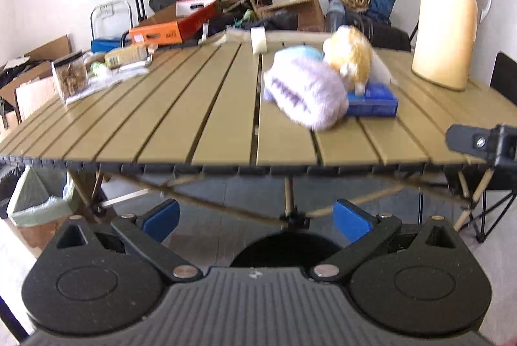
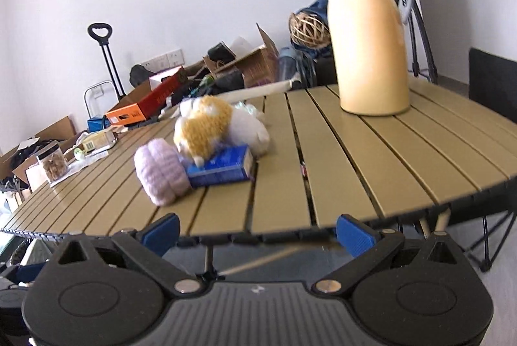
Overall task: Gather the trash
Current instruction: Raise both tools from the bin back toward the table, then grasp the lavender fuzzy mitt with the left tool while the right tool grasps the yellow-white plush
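Both tongs — left tongs (image 1: 257,221) and right tongs (image 2: 258,234) — are spread wide and empty, held short of the near edge of the slatted counter (image 1: 194,120). The likeliest trash, a litter of wrappers (image 1: 106,76), lies at the counter's far left beside a clear jar (image 1: 69,74); a blue box (image 2: 223,168) sits mid-counter under two plush toys (image 2: 200,132). Judged from appearance, the wrappers are light, limp and slippery — best pinched at a raised fold. The box looks stiff; grip it across its narrow sides.
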